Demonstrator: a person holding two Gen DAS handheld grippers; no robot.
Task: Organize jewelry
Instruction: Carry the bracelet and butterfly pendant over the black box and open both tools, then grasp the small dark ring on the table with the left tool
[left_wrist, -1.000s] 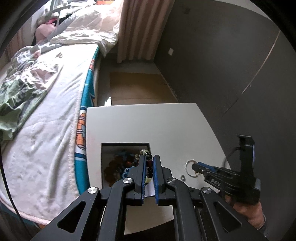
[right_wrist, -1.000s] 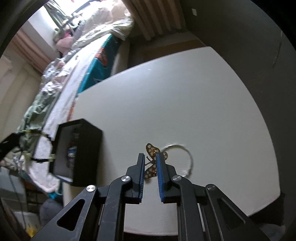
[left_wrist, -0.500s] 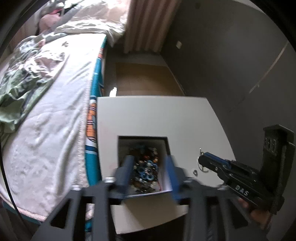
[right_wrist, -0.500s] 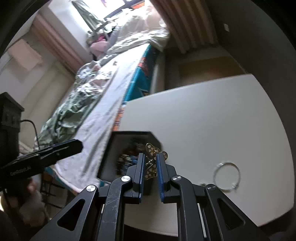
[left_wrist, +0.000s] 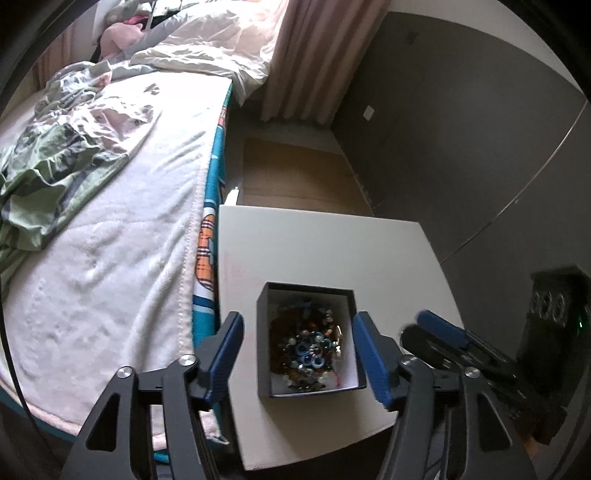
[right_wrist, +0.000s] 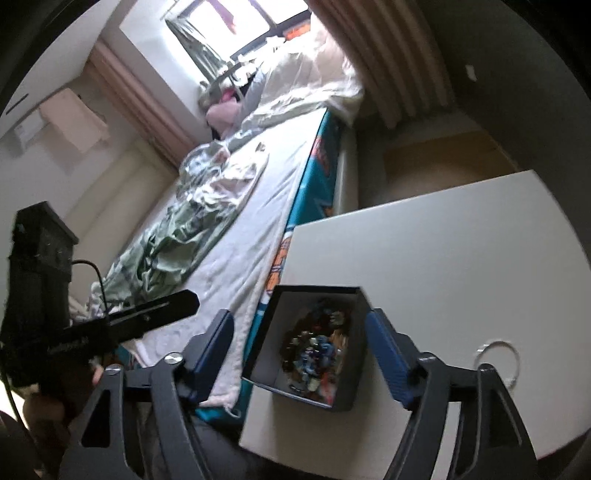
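Claws wide: left gripper (left_wrist: 297, 350) and right gripper (right_wrist: 299, 347), jaws just opened and holding nothing, hover over the black box (right_wrist: 354, 397) heaped with jewelry (left_wrist: 306, 347); one silver ring (right_wrist: 496, 360) remains loose on the white table (right_wrist: 443, 251).

No lettering can be read with any certainty: faint, blurred pale print runs along the side of the left gripper (right_wrist: 122, 325), left of the black jewelry box (right_wrist: 354, 384), and is too smeared to make out.
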